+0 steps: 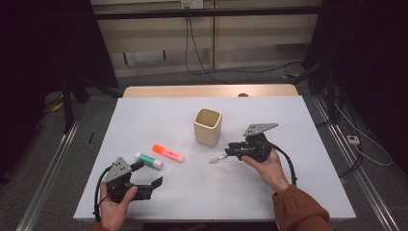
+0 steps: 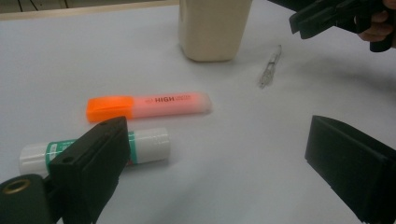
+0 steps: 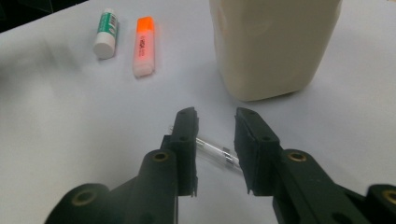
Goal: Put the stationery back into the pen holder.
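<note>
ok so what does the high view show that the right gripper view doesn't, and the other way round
High view alone: the whole white table, both hands, the left gripper open near the front edge, the floor and cables beyond.

Right gripper view alone: a close look between the right gripper jaws, which stand apart on either side of the clear pen without closing on it.

Both: the beige cup, the orange highlighter, the green and white glue stick and the pen.

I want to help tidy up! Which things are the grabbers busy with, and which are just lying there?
Busy with: right gripper, jaws open around the clear pen; probably the beige cup.
Lying about: orange highlighter, glue stick, open left gripper.
</note>
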